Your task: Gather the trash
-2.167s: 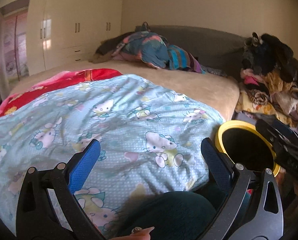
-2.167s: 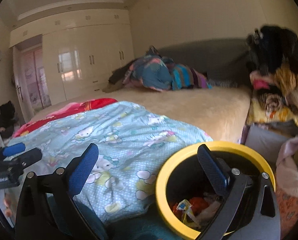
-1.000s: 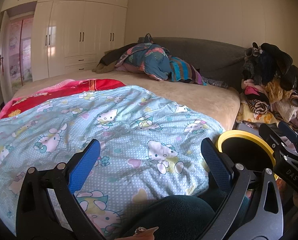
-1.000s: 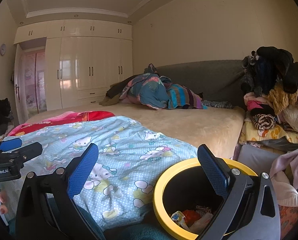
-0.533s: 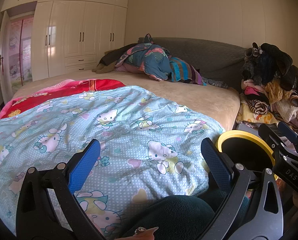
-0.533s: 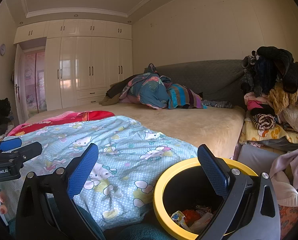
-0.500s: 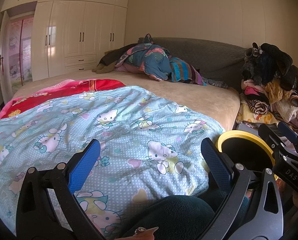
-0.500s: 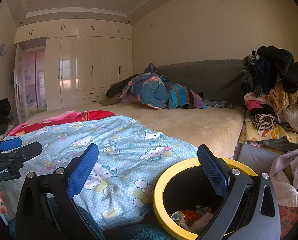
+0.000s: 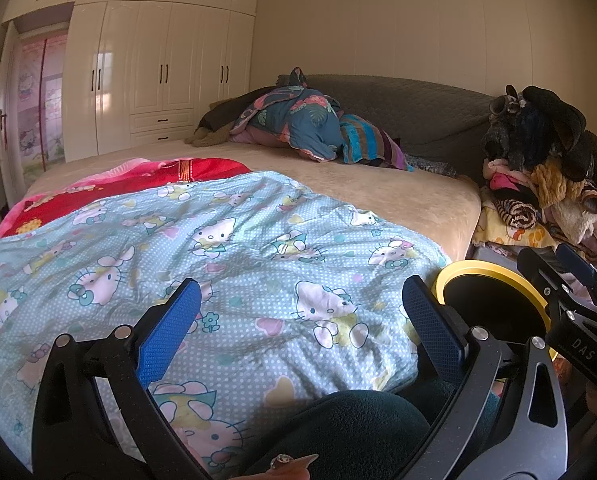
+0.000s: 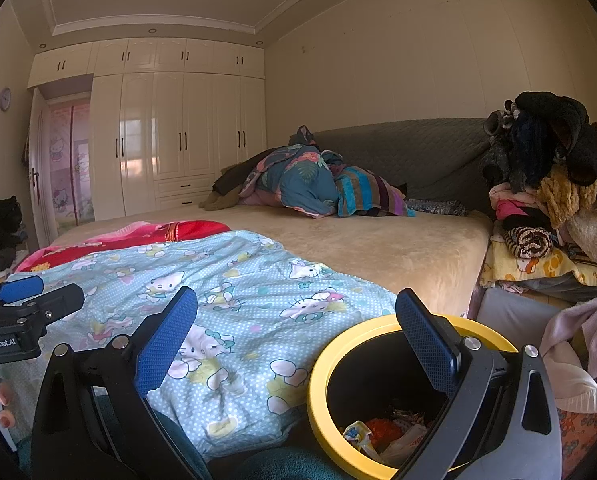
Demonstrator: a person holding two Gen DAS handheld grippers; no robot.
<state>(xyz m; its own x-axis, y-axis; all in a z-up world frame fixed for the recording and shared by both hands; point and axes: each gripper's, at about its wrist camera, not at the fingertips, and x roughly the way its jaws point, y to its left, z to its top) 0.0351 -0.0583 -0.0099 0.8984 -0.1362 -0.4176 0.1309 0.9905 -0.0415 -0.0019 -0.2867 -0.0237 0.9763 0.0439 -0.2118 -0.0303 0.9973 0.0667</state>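
Bedroom clutter surrounds us: our left tool [image 9: 298, 320] and right tool [image 10: 294, 328] both gape empty over the bed [image 10: 378, 248], while the yellow-rimmed bin [image 10: 318, 380] beside it holds collected trash [image 10: 382, 432], kept within reach.

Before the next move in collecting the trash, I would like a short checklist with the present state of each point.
1. Left tongs free to grasp: ok, open with nothing between the pads.
2. Right tongs free to grasp: ok, open and holding nothing.
3. Yellow-rimmed trash bin within view: ok, beside the bed, under the right tongs.
4. Room left in the bin: ok, wrappers lie only at the bottom.
5. Next piece of trash located: not ok, none shows on the Hello Kitty quilt or the bed.
6. Floor around the bin: cannot tell, hidden from both views.
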